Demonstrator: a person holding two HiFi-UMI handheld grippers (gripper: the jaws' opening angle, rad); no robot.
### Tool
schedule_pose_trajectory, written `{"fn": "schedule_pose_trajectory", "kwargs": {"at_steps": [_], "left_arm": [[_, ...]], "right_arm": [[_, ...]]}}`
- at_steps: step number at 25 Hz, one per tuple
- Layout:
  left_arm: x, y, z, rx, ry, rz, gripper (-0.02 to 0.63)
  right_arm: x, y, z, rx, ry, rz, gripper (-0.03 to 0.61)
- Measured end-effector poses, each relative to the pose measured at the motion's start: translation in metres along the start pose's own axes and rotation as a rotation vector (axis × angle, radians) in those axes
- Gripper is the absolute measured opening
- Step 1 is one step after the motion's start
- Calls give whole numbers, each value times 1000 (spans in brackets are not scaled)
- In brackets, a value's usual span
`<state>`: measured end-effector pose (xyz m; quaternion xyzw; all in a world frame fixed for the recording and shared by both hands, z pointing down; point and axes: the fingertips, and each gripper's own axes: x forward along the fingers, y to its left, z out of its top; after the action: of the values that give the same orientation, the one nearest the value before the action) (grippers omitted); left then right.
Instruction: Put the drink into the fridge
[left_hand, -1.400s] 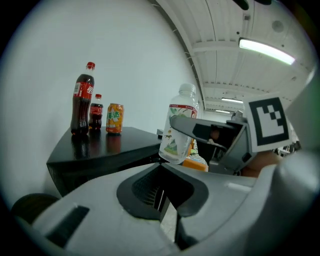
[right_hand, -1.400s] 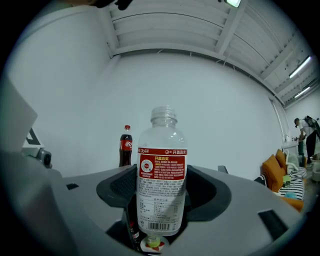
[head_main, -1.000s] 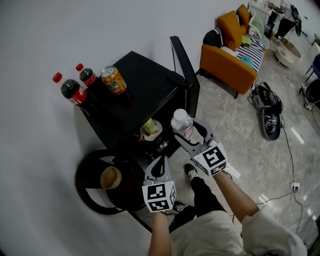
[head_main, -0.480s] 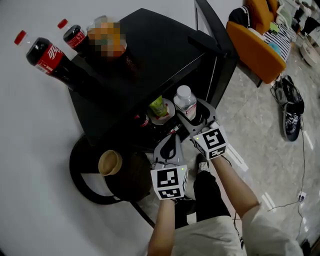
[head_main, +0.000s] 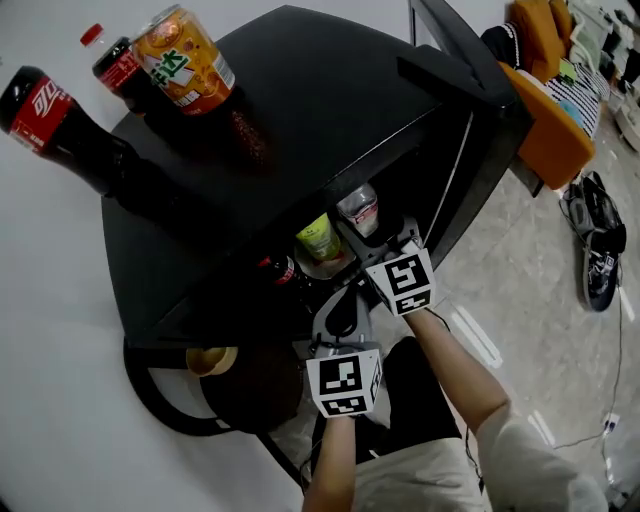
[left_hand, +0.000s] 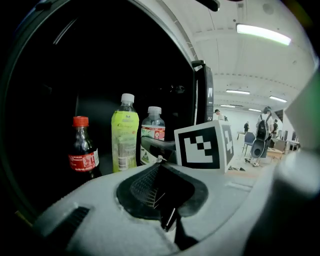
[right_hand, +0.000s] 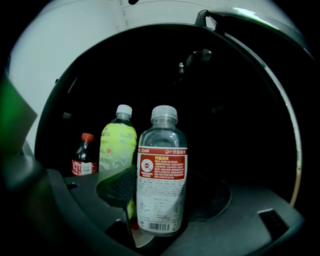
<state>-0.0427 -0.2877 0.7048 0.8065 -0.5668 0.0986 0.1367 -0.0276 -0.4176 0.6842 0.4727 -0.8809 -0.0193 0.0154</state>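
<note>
A clear water bottle (head_main: 358, 205) with a red label (right_hand: 161, 175) stands upright between the jaws of my right gripper (head_main: 372, 232), which is shut on it at the mouth of the black fridge (head_main: 300, 100). The fridge door (head_main: 470, 90) is swung open at the right. Inside stand a green drink bottle (right_hand: 117, 142) and a small cola bottle (right_hand: 83, 156), left of the held bottle. My left gripper (head_main: 340, 305) hangs lower, in front of the opening, shut with nothing in it (left_hand: 161, 172). Its view shows the three bottles in a row (left_hand: 125, 132).
On the fridge top stand two large cola bottles (head_main: 55, 110) (head_main: 120, 65) and an orange can (head_main: 180, 45). A round black stool with a tan cup (head_main: 215, 360) sits at the fridge's near left. An orange sofa (head_main: 555, 140) and shoes (head_main: 600, 250) lie at the right.
My right gripper has carried the water bottle forward and down to the fridge opening, beside the green bottle. The head has come closer over the fridge. The left gripper stays shut below.
</note>
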Motion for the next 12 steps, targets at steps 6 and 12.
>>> {"fn": "schedule_pose_trajectory", "kwargs": {"at_steps": [6,12], "left_arm": [[5,4,-19,-25,43,30,9],[-7,-5,-14,-58,70,34,8]], "right_arm": [[6,-1,-24,6,0,3,298],[-4,0,-23,24,61,15,298]]}}
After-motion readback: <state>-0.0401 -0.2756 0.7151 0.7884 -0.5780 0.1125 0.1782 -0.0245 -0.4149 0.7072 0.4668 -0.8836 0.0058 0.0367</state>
